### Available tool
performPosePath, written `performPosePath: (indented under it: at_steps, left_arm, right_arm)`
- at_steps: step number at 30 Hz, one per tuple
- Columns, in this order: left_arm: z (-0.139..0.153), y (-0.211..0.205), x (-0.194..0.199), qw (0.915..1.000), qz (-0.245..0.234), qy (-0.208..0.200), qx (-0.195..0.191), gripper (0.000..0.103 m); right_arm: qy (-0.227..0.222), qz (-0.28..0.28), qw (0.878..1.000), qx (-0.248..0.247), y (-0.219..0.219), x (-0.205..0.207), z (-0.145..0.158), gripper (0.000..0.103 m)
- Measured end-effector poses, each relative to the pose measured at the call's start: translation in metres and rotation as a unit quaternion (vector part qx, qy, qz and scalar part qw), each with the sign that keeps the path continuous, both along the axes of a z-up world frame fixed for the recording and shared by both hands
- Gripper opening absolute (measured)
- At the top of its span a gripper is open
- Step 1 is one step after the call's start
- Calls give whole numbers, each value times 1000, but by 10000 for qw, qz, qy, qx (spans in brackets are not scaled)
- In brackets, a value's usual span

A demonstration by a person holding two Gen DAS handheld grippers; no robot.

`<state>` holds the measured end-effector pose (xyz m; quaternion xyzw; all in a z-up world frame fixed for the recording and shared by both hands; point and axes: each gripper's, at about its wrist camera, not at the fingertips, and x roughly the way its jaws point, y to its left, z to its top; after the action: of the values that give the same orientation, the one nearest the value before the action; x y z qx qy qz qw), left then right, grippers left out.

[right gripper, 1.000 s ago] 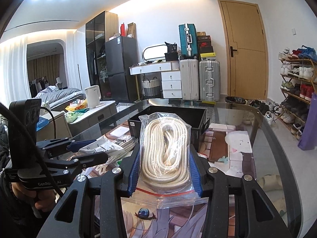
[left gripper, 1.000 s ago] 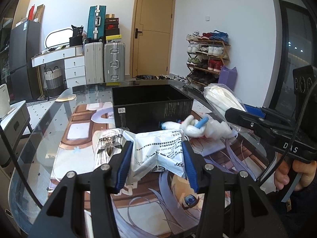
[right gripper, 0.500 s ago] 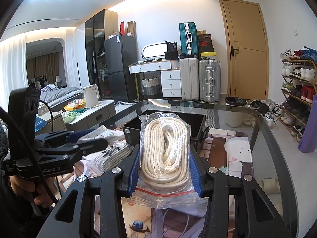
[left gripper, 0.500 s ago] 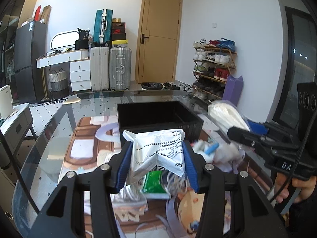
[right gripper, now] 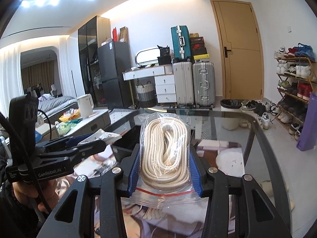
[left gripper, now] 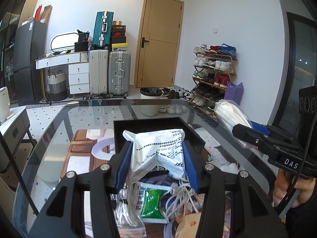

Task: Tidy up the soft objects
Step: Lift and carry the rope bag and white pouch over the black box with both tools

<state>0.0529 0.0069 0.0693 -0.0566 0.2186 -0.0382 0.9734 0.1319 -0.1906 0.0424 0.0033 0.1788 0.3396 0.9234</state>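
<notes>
Here, closest to me, my left gripper (left gripper: 157,165) is clamped on a white crinkled packet (left gripper: 158,148), its blue pads pressing the two side edges; the packet looks light and soft, a thin wrapper that buckles where it is squeezed, so I judge a hold across the middle safer than one at a corner, which could tear or slip; my right gripper (right gripper: 164,170) is closed on a clear zip bag of rope (right gripper: 164,150), pads on the long sides of the coil; the rope seems pliable and a little heavier, the plastic slick, so the bulk of the coil is the place to grip, not the loose flap by the red seal; both grippers point slightly downward and forward, held clear above the tabletop (left gripper: 59,130); below the left one lie a green sachet (left gripper: 151,204) and a tangle of white cord (left gripper: 184,194); farther on sits the black box (left gripper: 154,125), open-topped, probably where both go.
</notes>
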Motion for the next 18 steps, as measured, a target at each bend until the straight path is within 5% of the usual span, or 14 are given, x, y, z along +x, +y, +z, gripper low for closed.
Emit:
performPosePath:
  at_steps: [18]
  left_arm:
    - [35, 15, 36, 9996, 59, -97, -249, 49]
  right_arm:
    - [63, 188, 9993, -304, 30, 47, 14, 44]
